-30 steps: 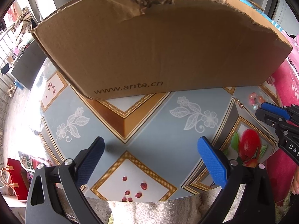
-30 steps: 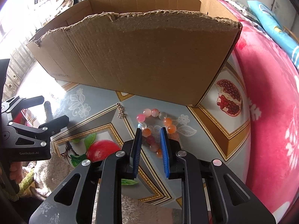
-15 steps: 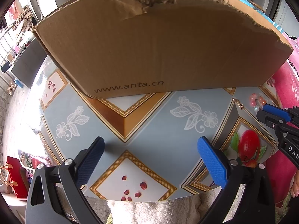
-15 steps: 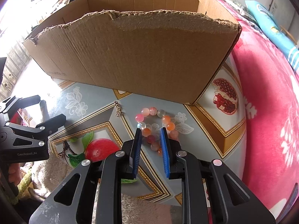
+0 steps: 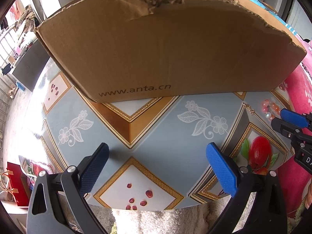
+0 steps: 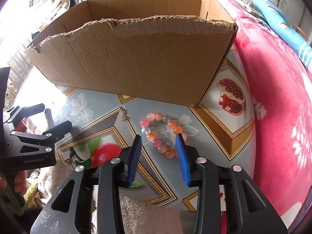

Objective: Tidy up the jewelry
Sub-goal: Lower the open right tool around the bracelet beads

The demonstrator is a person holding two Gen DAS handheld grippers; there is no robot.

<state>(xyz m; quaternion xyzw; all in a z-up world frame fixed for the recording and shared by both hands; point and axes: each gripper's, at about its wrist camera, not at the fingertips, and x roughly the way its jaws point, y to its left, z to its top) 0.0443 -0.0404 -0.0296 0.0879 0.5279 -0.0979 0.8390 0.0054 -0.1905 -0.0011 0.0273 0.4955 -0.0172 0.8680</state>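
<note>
A bracelet (image 6: 161, 134) of pink, orange and clear beads lies on the patterned table just in front of the cardboard box (image 6: 136, 58). My right gripper (image 6: 159, 148) is open, its blue pads either side of the bracelet's near part, just above the table. A small gold chain piece (image 6: 122, 114) lies left of the bracelet. In the left wrist view the bracelet (image 5: 270, 109) and chain piece (image 5: 248, 108) show at far right. My left gripper (image 5: 156, 163) is open and empty over the table's near edge.
The open box (image 5: 165, 44) with torn front rim fills the back of the table (image 5: 156, 132). A pink blanket (image 6: 282, 117) lies to the right. A white towel (image 5: 156, 220) hangs at the near edge. A red bag (image 5: 15, 183) stands lower left.
My right gripper has opened wider and moved forward, so its pads now flank the bracelet. The left gripper has stayed in place.
</note>
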